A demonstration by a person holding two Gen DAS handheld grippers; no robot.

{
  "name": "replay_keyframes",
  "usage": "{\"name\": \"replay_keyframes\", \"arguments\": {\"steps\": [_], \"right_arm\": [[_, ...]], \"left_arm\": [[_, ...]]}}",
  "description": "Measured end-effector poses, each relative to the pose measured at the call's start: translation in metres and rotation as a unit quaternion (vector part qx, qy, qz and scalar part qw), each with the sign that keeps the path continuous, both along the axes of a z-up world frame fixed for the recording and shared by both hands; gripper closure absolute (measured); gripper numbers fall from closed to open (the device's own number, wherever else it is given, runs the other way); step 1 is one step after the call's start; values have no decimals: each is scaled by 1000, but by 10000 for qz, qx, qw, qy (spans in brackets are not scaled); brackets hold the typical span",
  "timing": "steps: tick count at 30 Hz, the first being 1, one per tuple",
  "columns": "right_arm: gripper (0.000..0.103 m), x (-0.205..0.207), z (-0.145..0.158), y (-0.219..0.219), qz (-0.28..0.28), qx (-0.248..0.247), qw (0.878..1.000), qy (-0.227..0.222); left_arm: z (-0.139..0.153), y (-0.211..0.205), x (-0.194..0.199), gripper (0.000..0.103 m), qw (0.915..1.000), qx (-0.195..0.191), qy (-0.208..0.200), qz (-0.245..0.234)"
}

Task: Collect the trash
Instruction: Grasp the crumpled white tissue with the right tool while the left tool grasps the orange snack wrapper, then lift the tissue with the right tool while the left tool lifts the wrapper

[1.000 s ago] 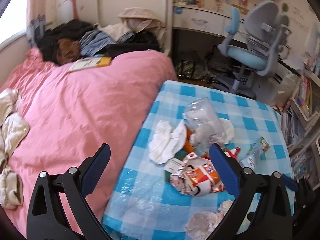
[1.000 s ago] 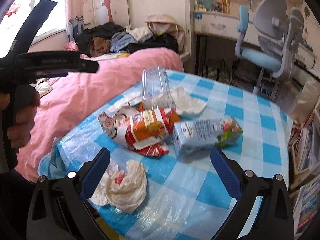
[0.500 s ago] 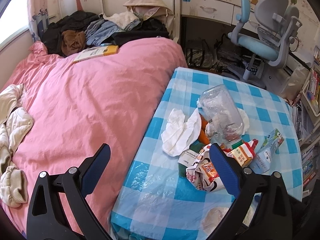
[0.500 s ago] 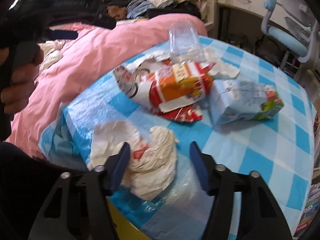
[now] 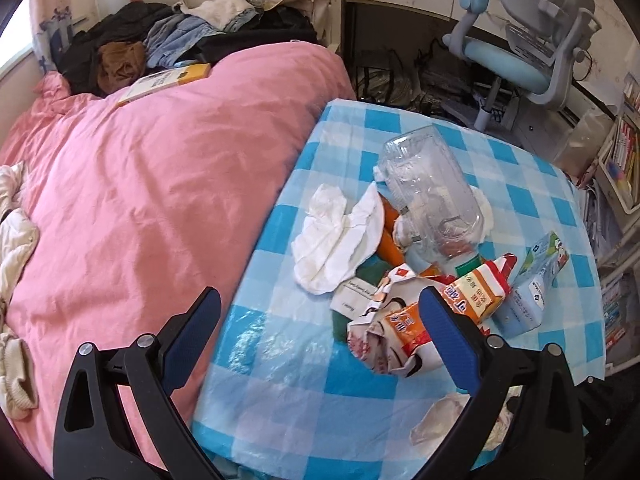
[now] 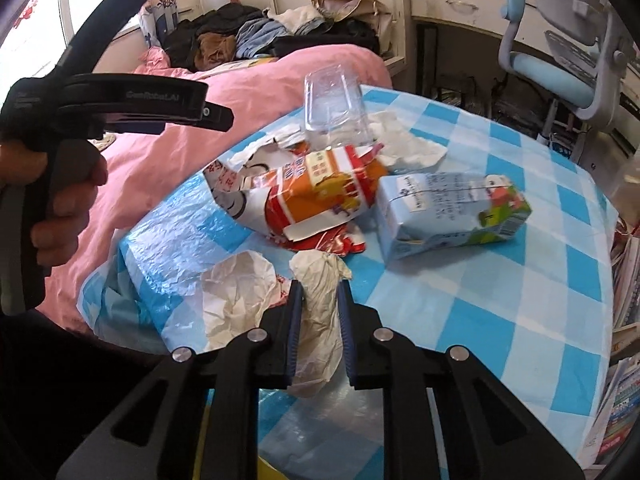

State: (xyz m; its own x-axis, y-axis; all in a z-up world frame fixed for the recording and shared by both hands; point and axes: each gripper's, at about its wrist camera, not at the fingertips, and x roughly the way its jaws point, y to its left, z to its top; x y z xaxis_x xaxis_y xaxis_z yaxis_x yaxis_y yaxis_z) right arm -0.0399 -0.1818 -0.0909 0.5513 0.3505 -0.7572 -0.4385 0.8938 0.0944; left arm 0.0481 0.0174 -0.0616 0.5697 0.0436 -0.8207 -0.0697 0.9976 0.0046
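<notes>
Grasp step in hand: right gripper [image 6: 318,292], jaws just closing, pinches the crumpled tissue [image 6: 320,280] below the orange wrapper [image 6: 320,192]; left gripper [image 5: 320,308] spread; lift follows.

The room is bright with daylight. It comes from a window [image 6: 36,20] far on the left, which is washed out to white. The plastic tablecloth [image 6: 460,300] shines with small white glints – most near its left edge. Both pictures are round and bendy, with dark corners. Things look sharp in the middle and a bit soft at the edges.
</notes>
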Motion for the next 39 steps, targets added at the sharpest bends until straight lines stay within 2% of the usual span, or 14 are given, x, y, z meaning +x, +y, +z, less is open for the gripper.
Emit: {"name": "replay_keyframes", "arguments": {"steps": [3, 7, 12, 15, 17, 18, 19, 20, 21, 22, 23, 24, 32, 39], "right_arm": [[84, 2, 2, -7, -97, 5, 10000, -12], [82, 7, -3, -16, -229, 44, 9996, 133], [59, 9, -5, -22, -322, 234, 9989, 251], [59, 9, -10, -18, -257, 173, 9989, 361], [59, 10, -13, -17, -241, 114, 9988, 406], [59, 10, -15, -17, -229, 90, 9987, 440], [62, 10, -16, -16, -214, 69, 9987, 457], [69, 10, -17, -15, -185, 48, 9988, 458], [75, 8, -16, -15, -170, 11, 9990, 417], [77, 8, -14, -15, -166, -1, 9992, 373], [85, 7, -12, -15, -169, 23, 9993, 329], [100, 7, -11, -16, -182, 27, 9994, 299], [100, 2, -2, -18, -220, 112, 9996, 116], [97, 4, -4, -19, -227, 221, 9993, 173]], "left_arm": [[-10, -6, 4, 8, 9998, 102, 172, -72], [-29, -9, 12, 8, 9977, -179, 634, -163], [-45, -15, 17, 8, 9954, -160, 925, -172], [-50, -17, 17, 18, 9949, -210, 971, -179], [-52, -17, 18, 32, 9940, -326, 1023, -194], [-53, -16, 19, 37, 9937, -357, 1038, -211], [-53, -17, 19, 49, 9932, -441, 1051, -250], [-53, -17, 19, 67, 9926, -522, 1056, -299], [-52, -18, 18, 74, 9919, -604, 1060, -360], [-50, -19, 16, 80, 9921, -578, 1036, -402], [-47, -21, 14, 85, 9929, -510, 972, -448], [-42, -23, 12, 86, 9935, -483, 906, -499], [-16, -30, -4, 90, 9949, -437, 458, -789], [1, -29, -14, 90, 9950, -441, 202, -870]]}}
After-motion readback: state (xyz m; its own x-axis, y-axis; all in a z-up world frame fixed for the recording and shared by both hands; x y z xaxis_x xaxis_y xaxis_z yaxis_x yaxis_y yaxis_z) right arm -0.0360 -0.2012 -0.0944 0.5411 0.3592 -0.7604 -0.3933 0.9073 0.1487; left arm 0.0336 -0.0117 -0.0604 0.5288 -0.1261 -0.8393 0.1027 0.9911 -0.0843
